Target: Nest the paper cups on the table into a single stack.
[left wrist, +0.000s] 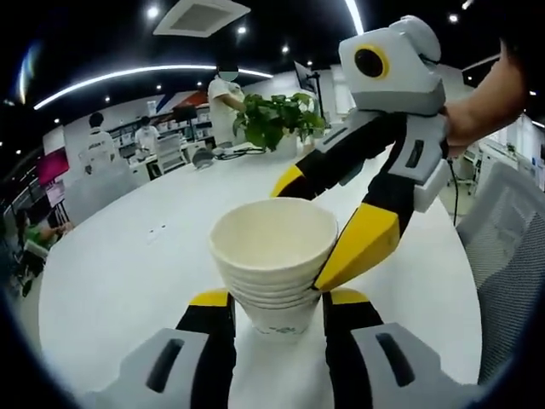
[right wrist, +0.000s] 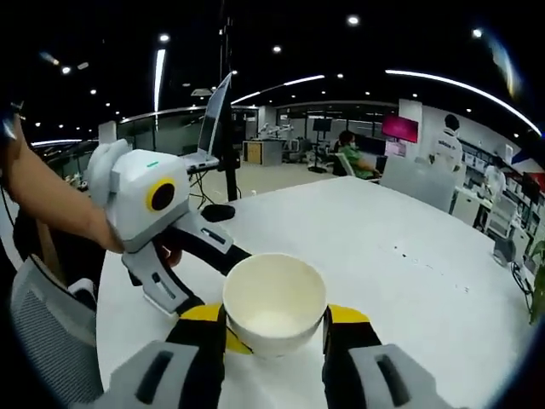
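I see the cup stack standing on the bench at 6 o'clock, both my hand-held grippers, left and right, clamped on it; nesting looks finished.

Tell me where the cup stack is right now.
The cup stack stands on the white table, centre-bottom in both views, between the left gripper and the right gripper.

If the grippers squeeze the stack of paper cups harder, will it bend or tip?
The stack of paper cups probably dents easily: its thin rim looks soft. Several nested walls likely stiffen the lower part. It seems light and narrow-based, so the left gripper or right gripper could tip it.
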Demonstrator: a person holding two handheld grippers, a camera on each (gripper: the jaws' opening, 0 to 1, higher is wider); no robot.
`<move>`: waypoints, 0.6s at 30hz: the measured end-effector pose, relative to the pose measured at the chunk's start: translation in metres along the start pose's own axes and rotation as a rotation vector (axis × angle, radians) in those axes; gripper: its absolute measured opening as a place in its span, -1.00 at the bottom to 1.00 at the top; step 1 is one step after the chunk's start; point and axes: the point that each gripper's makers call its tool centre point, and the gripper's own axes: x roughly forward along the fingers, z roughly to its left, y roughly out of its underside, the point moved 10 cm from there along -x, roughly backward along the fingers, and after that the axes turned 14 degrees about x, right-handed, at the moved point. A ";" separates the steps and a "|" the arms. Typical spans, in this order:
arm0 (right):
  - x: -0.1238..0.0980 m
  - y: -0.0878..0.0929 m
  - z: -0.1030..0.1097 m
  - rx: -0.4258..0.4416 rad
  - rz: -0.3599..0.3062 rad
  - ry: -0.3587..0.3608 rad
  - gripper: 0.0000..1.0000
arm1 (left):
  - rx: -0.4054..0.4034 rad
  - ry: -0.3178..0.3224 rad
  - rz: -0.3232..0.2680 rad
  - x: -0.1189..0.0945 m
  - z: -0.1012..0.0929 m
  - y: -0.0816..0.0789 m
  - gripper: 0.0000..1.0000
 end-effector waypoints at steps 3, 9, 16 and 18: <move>0.005 0.000 -0.008 0.004 0.015 0.005 -0.12 | -0.015 0.002 0.012 0.005 0.001 0.003 -0.23; 0.008 0.001 -0.016 0.010 0.020 0.013 -0.12 | -0.048 0.004 0.007 0.010 0.004 0.005 -0.23; 0.010 0.003 -0.017 0.040 0.028 0.007 -0.11 | -0.047 0.006 0.021 0.011 0.004 0.008 -0.23; 0.010 0.004 -0.017 0.045 0.030 0.012 -0.11 | -0.028 0.003 0.030 0.011 0.004 0.008 -0.24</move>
